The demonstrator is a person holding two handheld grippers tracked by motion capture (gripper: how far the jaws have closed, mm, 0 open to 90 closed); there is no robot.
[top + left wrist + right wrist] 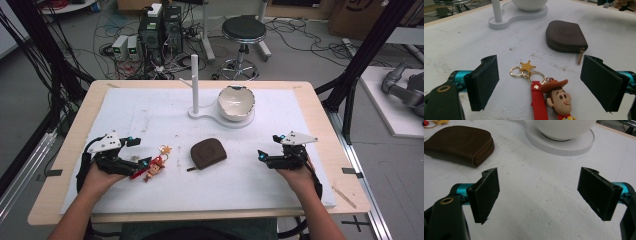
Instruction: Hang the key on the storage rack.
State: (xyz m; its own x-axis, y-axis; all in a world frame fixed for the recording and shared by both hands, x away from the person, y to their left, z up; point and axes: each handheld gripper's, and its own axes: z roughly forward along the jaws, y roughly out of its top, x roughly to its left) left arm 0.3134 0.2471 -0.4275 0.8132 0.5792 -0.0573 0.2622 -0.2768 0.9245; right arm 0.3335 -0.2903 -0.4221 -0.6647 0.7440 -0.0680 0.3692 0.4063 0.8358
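Left gripper (539, 82) is hovering low over the white table (461, 47), jaws standing wide apart w/ nothing pressed between them. A cowboy-doll keychain (549, 100) is lying in the gap btwn the jaws: red strap, gold rings and star charm pointing toward the far edge. Brown zip pouch (565, 36) is sitting beyond it, near the white stand (511, 17) at the far edge.

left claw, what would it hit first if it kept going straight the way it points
Most likely the cowboy keychain, lying on the table between the open left claw pads; farther along that line sits the brown pouch.
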